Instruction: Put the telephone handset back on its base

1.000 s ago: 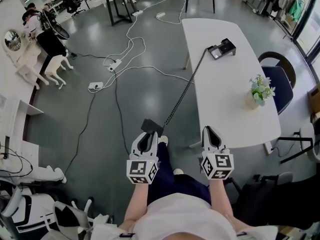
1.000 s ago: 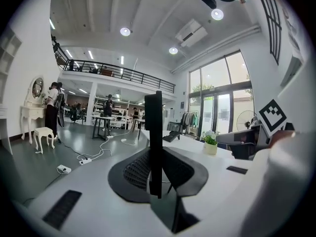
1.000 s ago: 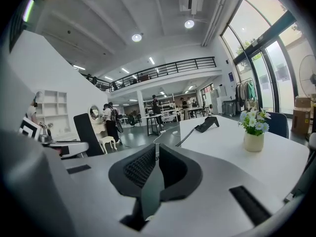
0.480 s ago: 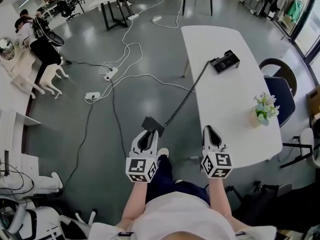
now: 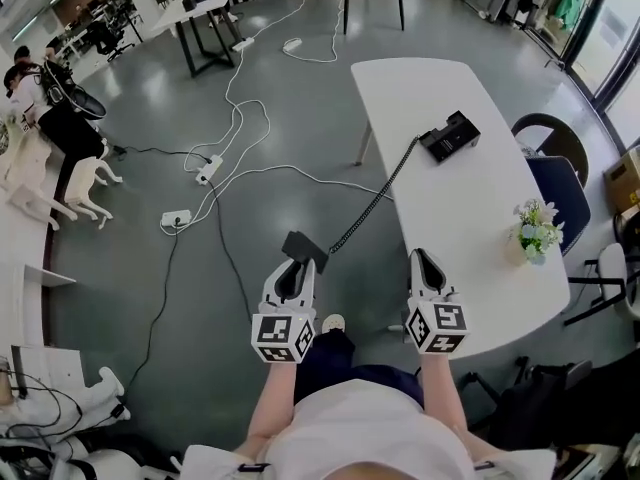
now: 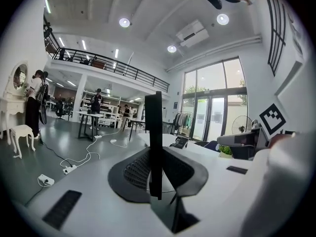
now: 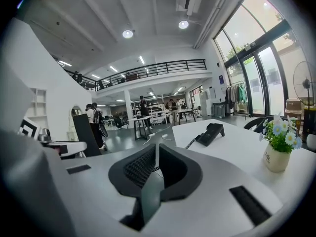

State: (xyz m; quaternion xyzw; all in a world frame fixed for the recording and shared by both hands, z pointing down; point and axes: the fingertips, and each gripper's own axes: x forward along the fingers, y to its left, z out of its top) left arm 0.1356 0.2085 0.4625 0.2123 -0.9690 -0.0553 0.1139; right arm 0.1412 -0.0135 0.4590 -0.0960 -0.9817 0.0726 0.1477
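Two grippers, head view: my left gripper (image 5: pixel 291 273) pinches the handset (image 5: pixel 304 250) over the floor, base (image 5: pixel 449 135) well apart on the table (image 5: pixel 470 228). Left gripper view: handset clamped edge-on. Right gripper view: right gripper (image 7: pixel 157 157) pressed together, empty. Carry and seating remain.

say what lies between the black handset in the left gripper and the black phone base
A black coiled cord runs from handset to base above grey floor; head view.
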